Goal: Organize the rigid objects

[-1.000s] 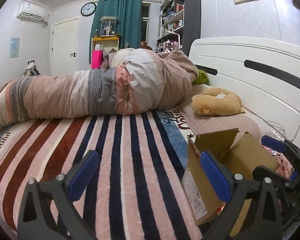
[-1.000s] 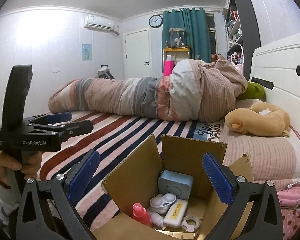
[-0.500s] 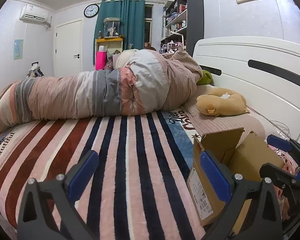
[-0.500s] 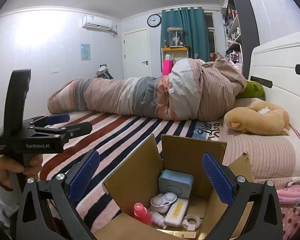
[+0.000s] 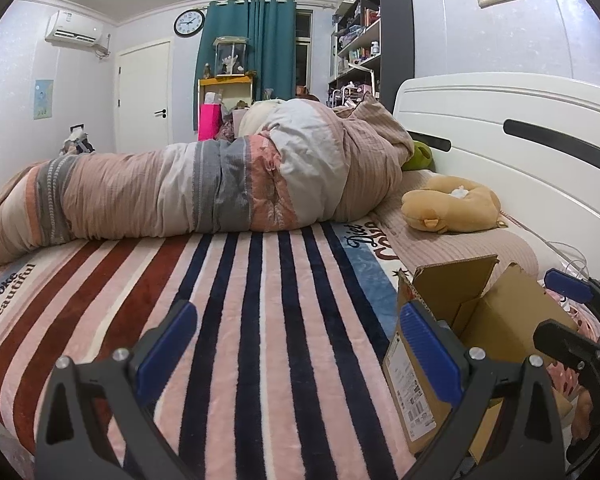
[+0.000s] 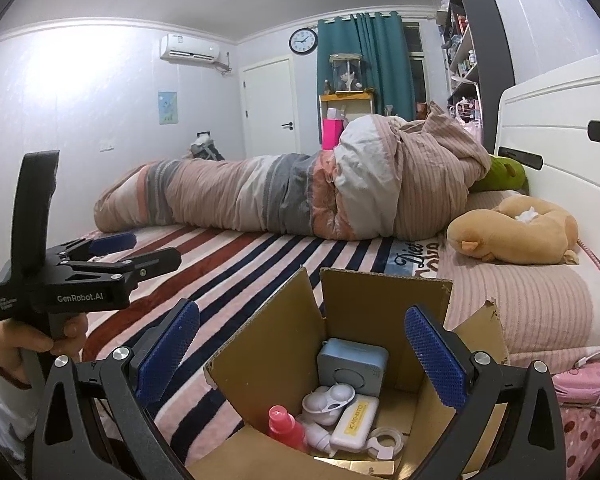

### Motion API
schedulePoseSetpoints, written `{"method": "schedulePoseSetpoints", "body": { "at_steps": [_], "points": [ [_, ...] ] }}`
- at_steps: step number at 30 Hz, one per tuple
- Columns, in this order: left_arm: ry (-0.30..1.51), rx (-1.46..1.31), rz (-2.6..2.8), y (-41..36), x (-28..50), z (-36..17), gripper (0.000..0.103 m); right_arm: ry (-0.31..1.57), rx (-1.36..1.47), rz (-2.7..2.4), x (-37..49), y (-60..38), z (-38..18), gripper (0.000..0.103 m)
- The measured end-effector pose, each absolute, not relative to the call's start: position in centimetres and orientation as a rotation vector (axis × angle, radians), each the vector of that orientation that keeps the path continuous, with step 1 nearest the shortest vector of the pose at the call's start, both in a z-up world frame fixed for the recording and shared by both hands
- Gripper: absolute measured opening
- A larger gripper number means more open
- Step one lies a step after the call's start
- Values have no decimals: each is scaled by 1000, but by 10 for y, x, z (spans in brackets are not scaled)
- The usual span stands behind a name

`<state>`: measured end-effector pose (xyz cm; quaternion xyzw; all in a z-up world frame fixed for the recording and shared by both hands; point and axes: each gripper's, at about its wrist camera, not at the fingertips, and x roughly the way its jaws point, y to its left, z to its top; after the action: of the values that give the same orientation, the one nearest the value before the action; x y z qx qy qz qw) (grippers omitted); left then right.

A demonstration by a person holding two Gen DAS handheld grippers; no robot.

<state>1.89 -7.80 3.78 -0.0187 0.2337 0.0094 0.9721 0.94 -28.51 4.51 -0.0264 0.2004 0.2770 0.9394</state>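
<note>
Hovering released and empty over the striped blanket (image 5: 260, 320): left gripper (image 5: 296, 344), blue pads spread wide, with the open cardboard box (image 5: 460, 320) just off its right finger. Hanging above that same box (image 6: 364, 320): right gripper (image 6: 300, 352), spread wide too, gripping nothing. Lying inside, below and between its fingers: blue speaker (image 6: 352, 364), pink bottle (image 6: 286, 428), white case (image 6: 356, 424), tape roll (image 6: 386, 440).

L gripper (image 5: 296, 344) spread over blanket (image 5: 236, 304); box (image 5: 480, 320) right
</note>
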Motion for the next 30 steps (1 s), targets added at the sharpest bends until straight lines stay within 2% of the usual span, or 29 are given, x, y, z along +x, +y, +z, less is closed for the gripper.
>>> {"method": "schedulePoseSetpoints", "body": {
  "at_steps": [30],
  "points": [
    [464, -41, 30, -82, 14, 37, 101, 431, -47, 515, 2, -275, 44, 103]
  ]
}}
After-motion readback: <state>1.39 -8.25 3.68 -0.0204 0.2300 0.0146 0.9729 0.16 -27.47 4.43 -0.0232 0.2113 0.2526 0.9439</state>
